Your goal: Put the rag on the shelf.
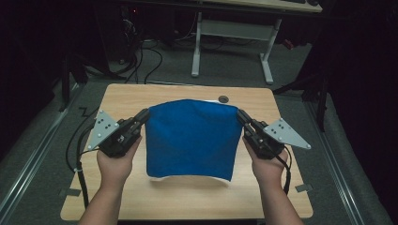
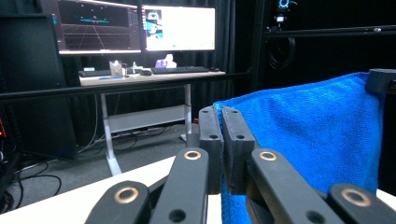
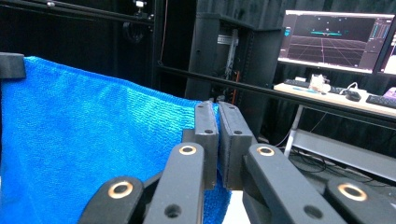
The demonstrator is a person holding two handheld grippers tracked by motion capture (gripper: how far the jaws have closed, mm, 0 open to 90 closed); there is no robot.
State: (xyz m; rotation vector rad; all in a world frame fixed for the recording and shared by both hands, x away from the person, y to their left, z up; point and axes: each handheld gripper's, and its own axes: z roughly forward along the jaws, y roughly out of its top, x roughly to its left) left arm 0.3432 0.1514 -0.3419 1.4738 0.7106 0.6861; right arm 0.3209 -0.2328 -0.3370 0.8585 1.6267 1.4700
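Note:
A blue towel [image 1: 190, 138] hangs stretched between my two grippers above the wooden table [image 1: 136, 96], and its lower edge rests near the table's front. My left gripper [image 1: 144, 115] is shut on the towel's upper left corner. My right gripper [image 1: 241, 115] is shut on the upper right corner. In the left gripper view the jaws pinch the blue towel [image 2: 303, 126] at its edge, with the left gripper [image 2: 221, 111] tips pressed together. In the right gripper view the blue towel [image 3: 88, 135] spreads to the left of the right gripper [image 3: 216, 105], whose jaws clamp its corner.
A small dark round thing [image 1: 223, 99] lies on the table behind the towel. Beyond the table stands a white-legged desk [image 1: 234, 33] with monitors [image 2: 177, 28] and a keyboard. Cables [image 1: 141, 61] run over the floor at the left.

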